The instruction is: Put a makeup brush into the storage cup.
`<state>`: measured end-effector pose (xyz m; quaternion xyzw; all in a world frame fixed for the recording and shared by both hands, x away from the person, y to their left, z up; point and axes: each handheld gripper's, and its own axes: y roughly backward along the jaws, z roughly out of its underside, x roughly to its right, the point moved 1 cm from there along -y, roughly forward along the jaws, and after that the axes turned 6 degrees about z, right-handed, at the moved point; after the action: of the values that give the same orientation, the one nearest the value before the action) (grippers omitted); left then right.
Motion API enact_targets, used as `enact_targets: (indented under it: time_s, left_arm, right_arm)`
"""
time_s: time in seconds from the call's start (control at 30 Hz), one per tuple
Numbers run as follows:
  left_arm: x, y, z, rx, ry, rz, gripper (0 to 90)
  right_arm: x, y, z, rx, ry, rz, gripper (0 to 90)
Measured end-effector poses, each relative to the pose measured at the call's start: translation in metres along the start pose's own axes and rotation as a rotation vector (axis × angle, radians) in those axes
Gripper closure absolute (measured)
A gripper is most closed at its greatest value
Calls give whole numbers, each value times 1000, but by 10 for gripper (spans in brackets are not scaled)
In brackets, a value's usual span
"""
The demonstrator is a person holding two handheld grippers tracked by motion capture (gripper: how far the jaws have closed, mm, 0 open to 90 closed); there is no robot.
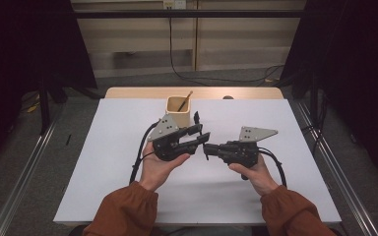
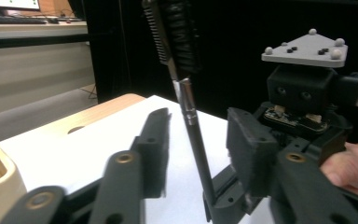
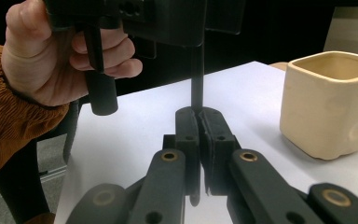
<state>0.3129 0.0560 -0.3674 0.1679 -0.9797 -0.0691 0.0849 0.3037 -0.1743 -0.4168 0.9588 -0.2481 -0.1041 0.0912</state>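
Slender black brush [image 2: 193, 126], bristled head, right claw [image 3: 199, 122] clamping handle, left claw [image 2: 198, 140] spread wide.

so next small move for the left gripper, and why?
Probably close the left gripper on the thin black brush handle: its jaws stand open either side of it, while the right gripper is shut on the handle's lower end, above the white table.

Black brush [image 2: 186, 93] upright (bristled head top), slim handle clamped low.
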Motion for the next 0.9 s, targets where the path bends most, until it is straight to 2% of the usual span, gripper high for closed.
enact_targets:
  time_s: [0.13, 0.23, 0.43, 0.5, 0.57, 0.73, 0.9]
  left_arm:
    - [-1, 1, -1, 8, 5, -2, 675]
    - [-2, 2, -1, 19, 3, -18, 664]
    - [-3, 3, -1, 28, 19, -3, 773]
    - [-4, 2, -1, 28, 21, 17, 790]
    - [-3, 1, -1, 20, 16, 11, 823]
    - [-3, -2, -1, 17, 40, 37, 848]
    - [-2, -4, -1, 21, 42, 44, 853]
  right_arm:
    - [1, 0, 1, 1, -3, 6, 865]
    - [2, 1, 1, 1, -4, 7, 865]
    - [3, 1, 2, -1, -7, 10, 865]
    - [2, 1, 2, -5, -4, 8, 866]
    - [2, 1, 2, -6, -3, 5, 865]
    - [1, 0, 3, -11, 0, 8, 865]
    - [1, 1, 3, -15, -4, 11, 862]
